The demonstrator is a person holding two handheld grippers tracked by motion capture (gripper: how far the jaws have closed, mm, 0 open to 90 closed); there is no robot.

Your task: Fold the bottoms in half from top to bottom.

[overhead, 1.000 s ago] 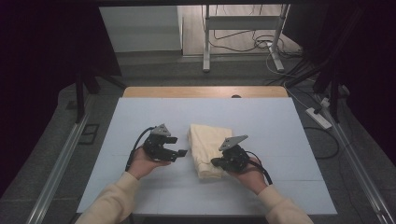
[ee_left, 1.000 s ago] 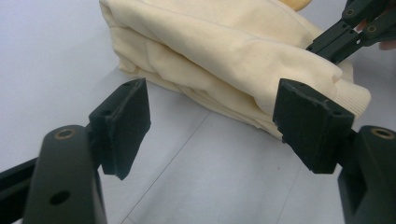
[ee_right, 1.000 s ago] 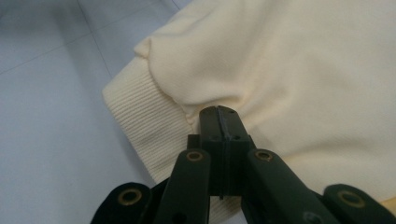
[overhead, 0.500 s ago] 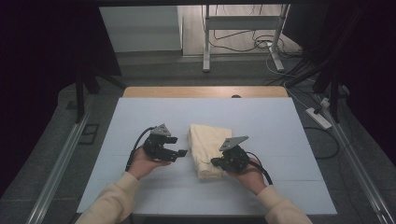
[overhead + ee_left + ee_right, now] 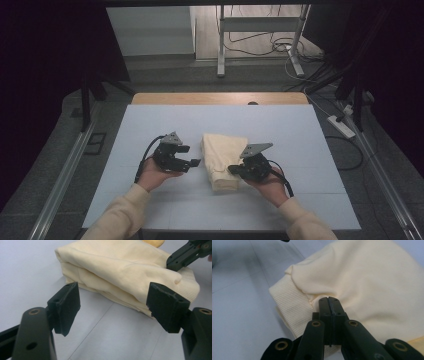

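**A:** Where was the folded cream garment?

**B:** It lay on the pale desk, roughly at the middle and toward the near side, between the two hands. In the left gripper view it showed as several stacked layers, with a ribbed cuff at the end nearest the other tool.

**A:** What were the right tongs doing?

**B:** Their jaws were pressed together on a pucker of the fabric just beside that ribbed cuff. In the right gripper view the cloth bunched up right at the tips, so they were pinching the top layer of the garment.

**A:** And the left tongs?

**B:** Spread wide and holding nothing. In their own view the two black pads stood far apart, low over the desk, aimed at the long folded edge of the garment but not touching it. From above they sat just beside the garment's left edge.

**A:** Could you see the right tongs from the left side?

**B:** Yes, their dark jaw tips rested on the fabric in the upper right corner of the left gripper view.
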